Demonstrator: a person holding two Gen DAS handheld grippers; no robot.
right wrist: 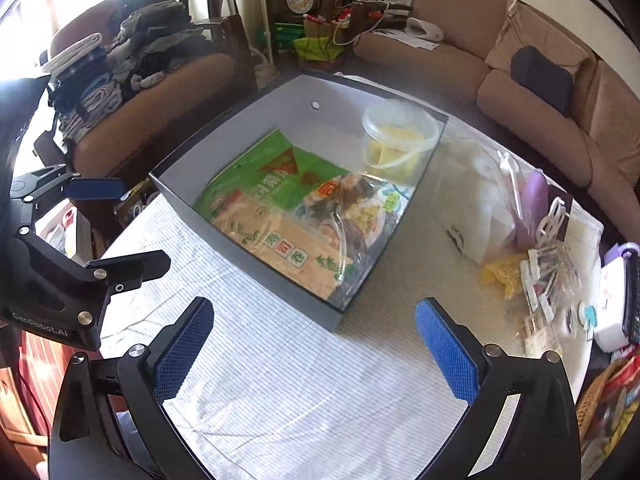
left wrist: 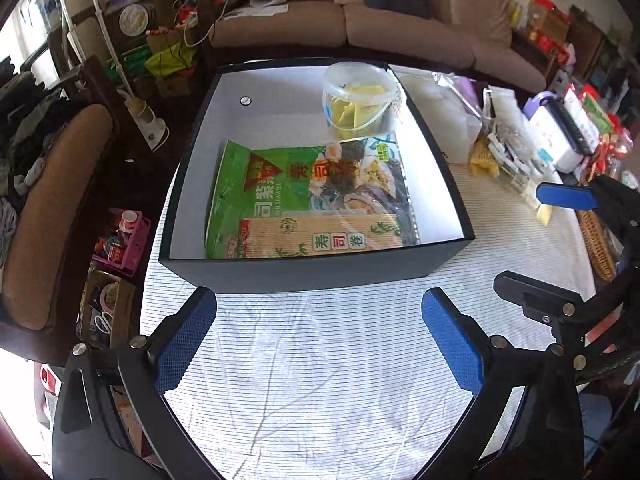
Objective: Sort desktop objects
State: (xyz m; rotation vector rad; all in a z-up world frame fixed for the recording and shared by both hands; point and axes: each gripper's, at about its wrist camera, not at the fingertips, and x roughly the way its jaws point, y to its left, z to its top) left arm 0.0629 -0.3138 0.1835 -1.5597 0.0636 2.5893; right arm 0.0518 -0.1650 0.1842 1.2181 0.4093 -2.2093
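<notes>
Both hand-held grippers, left point(left wrist: 318, 340) and right point(right wrist: 314, 350), hover spread and empty over the bench's near edge. The seaweed pack point(left wrist: 280, 188) and tub point(left wrist: 360, 100) lie boxed; next, seemingly, comes the right-edge clutter point(right wrist: 532, 276).

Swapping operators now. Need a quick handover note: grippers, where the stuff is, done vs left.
Left gripper: open, empty, over the striped tablecloth.
Right gripper: open, empty, same.
Done: sushi seaweed pack lies flat in the black box, clear tub stands in its far corner.
Left: loose pile to the right of the box, including the plastic bag, yellow packet and white device. Which of these belong in the box I cannot tell.
</notes>
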